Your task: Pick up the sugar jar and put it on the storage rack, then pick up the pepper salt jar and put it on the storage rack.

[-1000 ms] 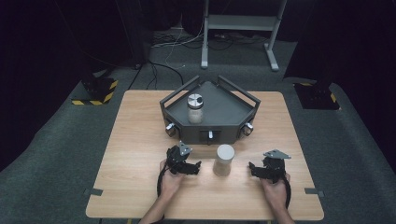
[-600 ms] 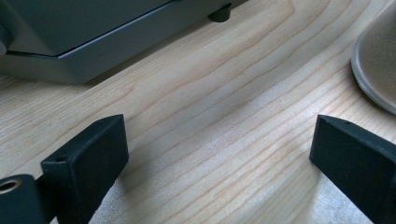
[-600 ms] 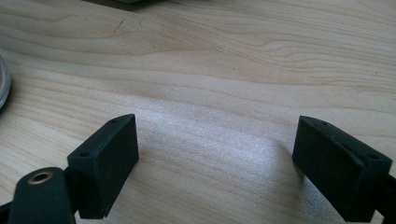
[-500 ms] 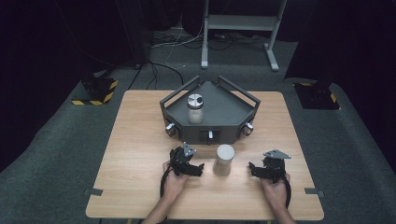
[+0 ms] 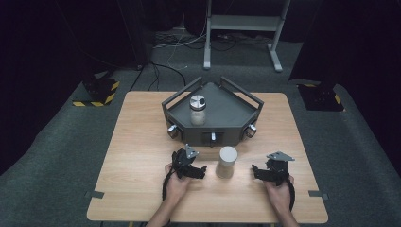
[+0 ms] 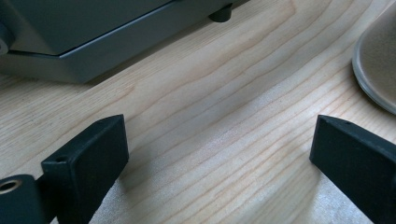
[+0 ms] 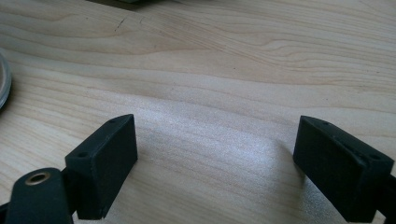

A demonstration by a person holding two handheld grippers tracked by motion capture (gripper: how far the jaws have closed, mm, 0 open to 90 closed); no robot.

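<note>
I count two jars on my wooden table [image 5: 142,142]. One is a glass jar with a metal lid [image 5: 197,109], standing upright inside the dark grey angular tray [image 5: 227,111] at the far middle of the table. The other is a beige lidded jar [image 5: 227,162], upright on the bare wood in front of the tray, and it is the one nearest my tools. There is one tray, with three knobs along its front wall, and I have two grippers, one in each hand.

The beige jar stands between my two grippers. My left gripper [image 5: 201,169] lies just beside it on its left, jaws pointing toward it but apart from it. In the left gripper view the two black jaws are spread wide with only wood grain between them, and they have just been opening a little further. The jar's rounded edge [image 6: 376,65] sits off to the right, outside the right jaw, not touching it. The tray's base [image 6: 93,42] shows at the upper left.

My right gripper [image 5: 255,170] rests on the other side, a bit farther from the jar. Its jaws also stand spread over bare wood, having just widened slightly, with nothing between them. The jar's edge [image 7: 3,81] peeks in at the far left of the right gripper view.
</note>
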